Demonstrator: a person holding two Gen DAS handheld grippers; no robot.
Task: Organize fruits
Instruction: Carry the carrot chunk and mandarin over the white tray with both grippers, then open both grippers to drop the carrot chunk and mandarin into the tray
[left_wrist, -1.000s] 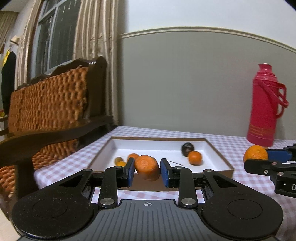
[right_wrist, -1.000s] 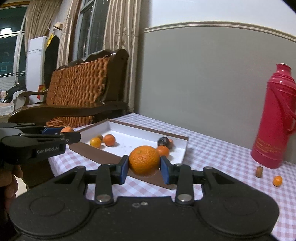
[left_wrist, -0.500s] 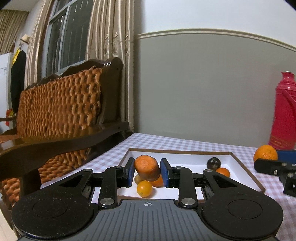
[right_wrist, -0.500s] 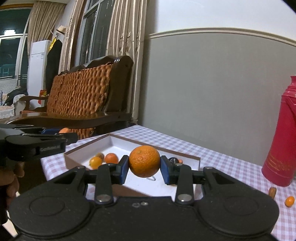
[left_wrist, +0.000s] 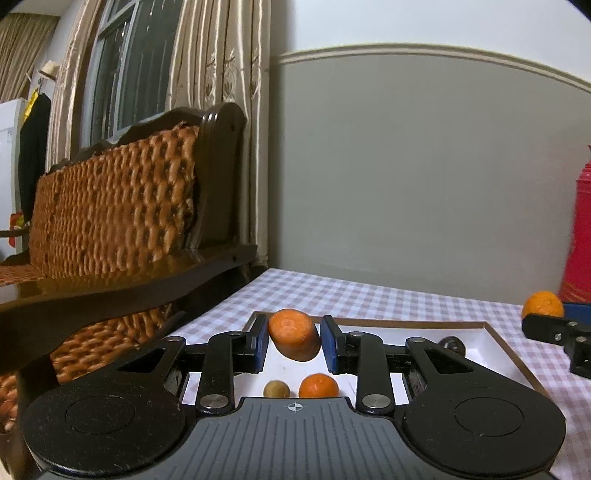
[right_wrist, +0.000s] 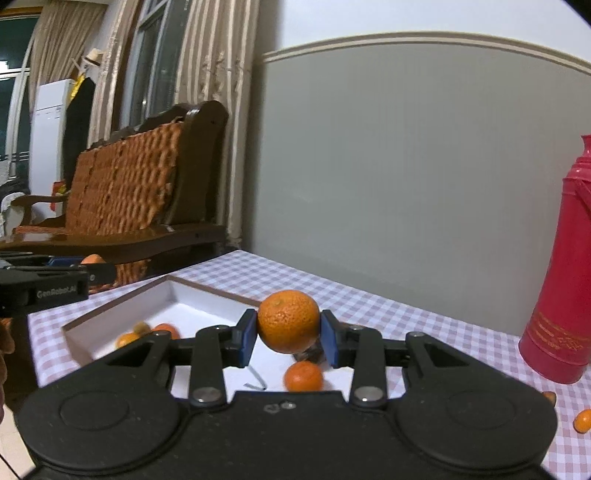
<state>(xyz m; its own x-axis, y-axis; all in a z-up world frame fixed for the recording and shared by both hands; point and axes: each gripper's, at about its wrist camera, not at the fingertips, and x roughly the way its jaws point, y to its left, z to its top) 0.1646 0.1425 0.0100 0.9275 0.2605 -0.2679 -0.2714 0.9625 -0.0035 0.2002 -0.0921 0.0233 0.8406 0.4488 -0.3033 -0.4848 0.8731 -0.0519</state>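
Observation:
My left gripper (left_wrist: 293, 341) is shut on an orange carrot chunk (left_wrist: 293, 332) with a flat cut end, held above the near left part of the white tray (left_wrist: 484, 341). My right gripper (right_wrist: 288, 334) is shut on a round mandarin (right_wrist: 288, 319), held over the tray's (right_wrist: 166, 295) right side. On the tray floor lie a small orange (left_wrist: 318, 385), an olive-coloured fruit (left_wrist: 276, 388) and a dark fruit (left_wrist: 452, 343). The right wrist view shows another small orange (right_wrist: 303, 376) below the mandarin. Each gripper appears at the edge of the other's view.
A tall red thermos (right_wrist: 561, 288) stands on the checked tablecloth (right_wrist: 388, 306) to the right. Two small fruits (right_wrist: 583, 421) lie near its base. A bent metal key (right_wrist: 256, 382) lies in the tray. A wooden armchair (left_wrist: 122, 229) with a woven back stands left of the table.
Both grippers have moved forward and leftward over the tray with their loads still held. The tray now lies beneath the fingers, and the thermos has slid toward the right edge.

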